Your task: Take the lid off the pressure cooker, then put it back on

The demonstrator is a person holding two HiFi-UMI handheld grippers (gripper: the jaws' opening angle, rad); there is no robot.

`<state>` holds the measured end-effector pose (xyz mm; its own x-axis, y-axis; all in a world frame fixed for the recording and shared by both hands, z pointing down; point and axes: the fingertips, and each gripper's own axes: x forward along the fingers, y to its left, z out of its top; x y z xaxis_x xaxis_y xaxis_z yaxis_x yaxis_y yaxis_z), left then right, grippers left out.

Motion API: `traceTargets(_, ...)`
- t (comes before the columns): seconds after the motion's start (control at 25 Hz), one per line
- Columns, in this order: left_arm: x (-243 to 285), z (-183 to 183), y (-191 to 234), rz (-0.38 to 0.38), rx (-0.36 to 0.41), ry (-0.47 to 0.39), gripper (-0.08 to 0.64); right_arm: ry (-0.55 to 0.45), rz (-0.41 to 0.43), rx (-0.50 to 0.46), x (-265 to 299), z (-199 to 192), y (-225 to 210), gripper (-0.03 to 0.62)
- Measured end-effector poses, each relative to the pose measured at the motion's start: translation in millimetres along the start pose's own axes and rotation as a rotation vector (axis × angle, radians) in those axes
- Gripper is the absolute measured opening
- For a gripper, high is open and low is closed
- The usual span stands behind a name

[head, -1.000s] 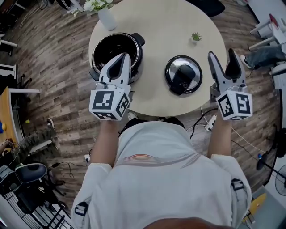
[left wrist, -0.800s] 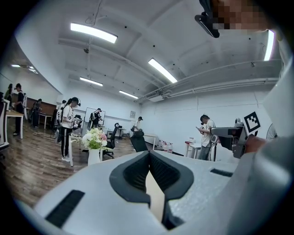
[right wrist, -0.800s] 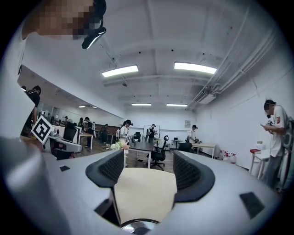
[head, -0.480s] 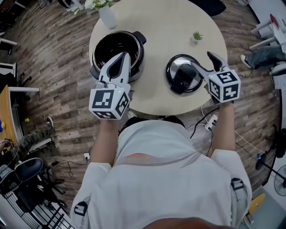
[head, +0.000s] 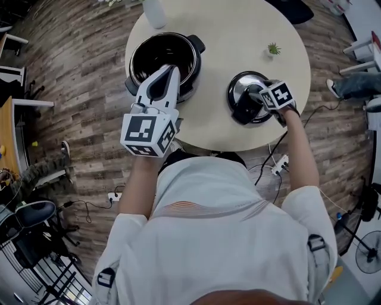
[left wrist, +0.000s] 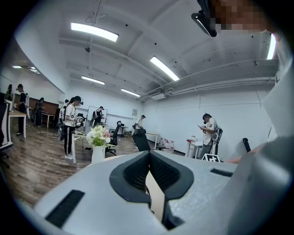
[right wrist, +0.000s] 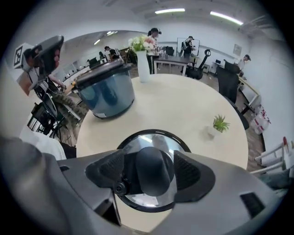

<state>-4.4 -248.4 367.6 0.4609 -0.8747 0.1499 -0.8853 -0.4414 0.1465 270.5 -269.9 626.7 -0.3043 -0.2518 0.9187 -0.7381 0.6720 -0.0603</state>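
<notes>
A round table (head: 226, 36) on a wood floor (head: 83, 77) bears a small potted plant (head: 274, 49) and a white vase (right wrist: 143, 69) of flowers (right wrist: 140, 43)

On the desk (head: 226, 30), the pressure cooker (head: 191, 59) stands at the left. The lid (head: 237, 89) lies apart to its right. A plant (head: 274, 48) sits behind the lid, a vase (head: 155, 11) behind the cooker.

Head view down on table (head: 238, 36), right gripper view close over lid (right wrist: 154, 172), left one level
</notes>
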Motion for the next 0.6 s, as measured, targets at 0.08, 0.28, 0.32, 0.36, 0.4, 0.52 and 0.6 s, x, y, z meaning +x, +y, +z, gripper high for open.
traceTargets(0.08,-1.9,-2.5,2.1,0.010,-0.001,0.005,0.005,0.055,0.012,-0.011,17.6,-9.9,-2.2,0.337)
traceTargets(0.28,-4.4,-3.5,4.6,0.022,-0.003,0.008,0.005,0.159,0.045,-0.046,43.1,-26.3,-0.8,0.337)
traceTargets(0.32,-4.8,-3.3,4.3,0.022,-0.002,0.009,0.005,0.172,0.047,-0.053,46.0,-28.5,-1.2,0.337)
traceTargets(0.36,-5.2,-3.1,3.8,0.023,-0.003,0.010,0.005,0.182,0.050,-0.059,48.5,-30.5,-1.6,0.337)
traceTargets(0.4,-5.6,-3.0,3.5,0.024,-0.004,0.010,0.005,0.192,0.055,-0.062,50.6,-32.4,-1.9,0.337)
traceTargets(0.52,-6.5,-4.3,3.2,0.029,-0.008,0.012,0.005,0.221,0.060,-0.074,56.0,-37.5,-2.6,0.332)
traceTargets(0.6,-6.5,-6.7,3.7,0.029,-0.010,0.016,0.005,0.230,0.052,-0.082,57.5,-38.2,-3.4,0.324)
